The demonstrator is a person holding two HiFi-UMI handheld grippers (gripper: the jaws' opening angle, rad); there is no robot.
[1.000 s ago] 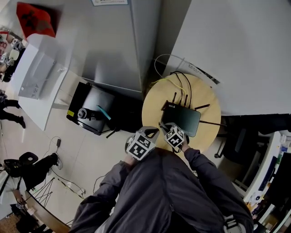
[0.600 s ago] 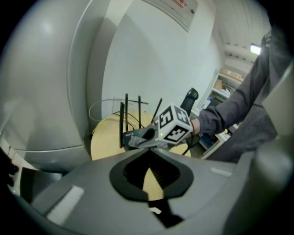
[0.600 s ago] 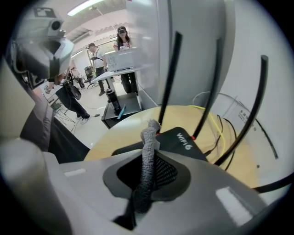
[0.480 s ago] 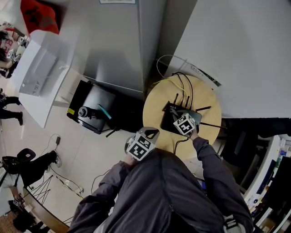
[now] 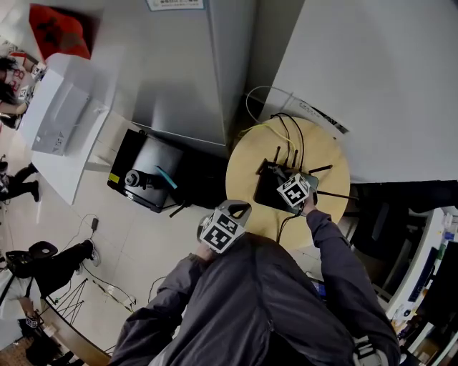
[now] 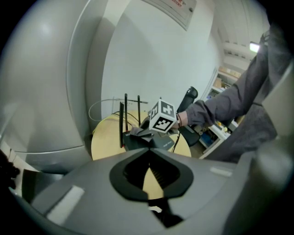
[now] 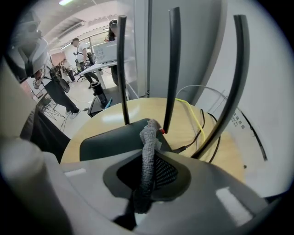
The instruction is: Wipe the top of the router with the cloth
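Bright, even indoor light from a ceiling lamp (image 7: 68,2), seen upper left in the right gripper view. Both gripper views bulge fisheye-style, with dark rounded corners. The left gripper (image 6: 148,149) and the cloth (image 7: 147,160) near the lens are blurred. Soft shadows in the head view.

A round wooden table (image 5: 247,175) stands close to a tall grey cabinet (image 5: 172,71) and a white wall panel (image 5: 386,78). A yellow cable (image 5: 259,126) and a white cable (image 5: 247,104) loop at its far edge. On the tiled floor (image 5: 129,243) sits a black case (image 5: 143,168) with a teal stick (image 5: 166,177) on it. A white desk (image 5: 61,121) stands further left.
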